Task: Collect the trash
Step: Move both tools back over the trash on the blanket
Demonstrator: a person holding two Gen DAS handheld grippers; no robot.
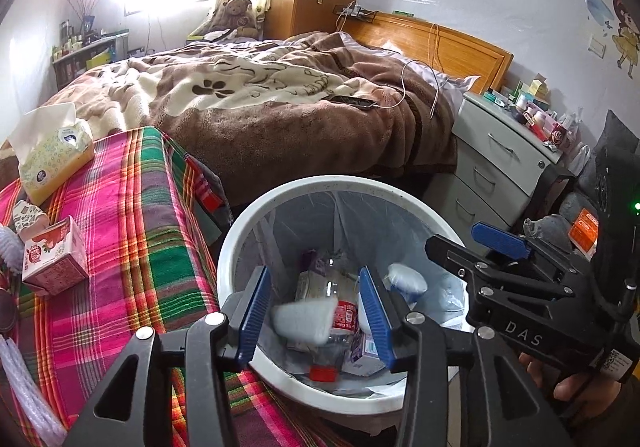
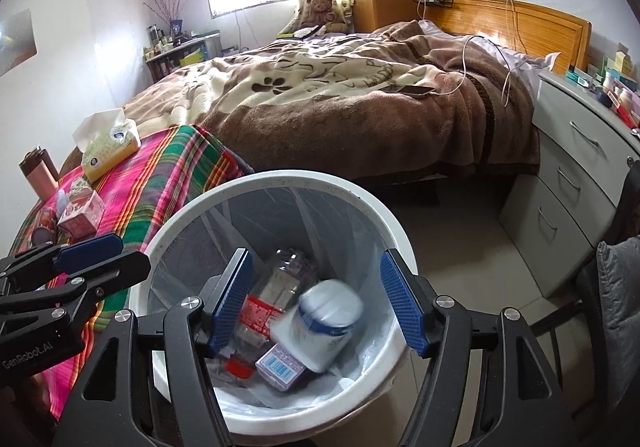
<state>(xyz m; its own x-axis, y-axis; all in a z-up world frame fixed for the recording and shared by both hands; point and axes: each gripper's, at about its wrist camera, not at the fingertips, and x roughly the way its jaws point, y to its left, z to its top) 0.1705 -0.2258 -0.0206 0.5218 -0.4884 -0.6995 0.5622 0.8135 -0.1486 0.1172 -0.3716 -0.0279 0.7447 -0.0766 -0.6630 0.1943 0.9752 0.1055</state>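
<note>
Left gripper: blue-padded jaws apart above the white trash bin. A pale, motion-blurred wad lies in the gap; neither pad presses on it.

Right gripper: jaws wide apart over the same bin. A blurred white container with a blue band sits between and below them, clear of both pads.

Both grippers point steeply down into the bin's mouth, side by side. In the left wrist view the right gripper shows at the bin's right edge, a person's hand beneath it.

Bin contents, on a translucent liner: a clear plastic bottle with a red label and red cap and a small purple barcoded carton.

Surroundings: the bin touches a table draped in a pink-and-green plaid cloth, which carries a tissue pack and a small red-and-white carton. Behind stand a bed with a brown blanket and, at right, a grey drawer unit.
</note>
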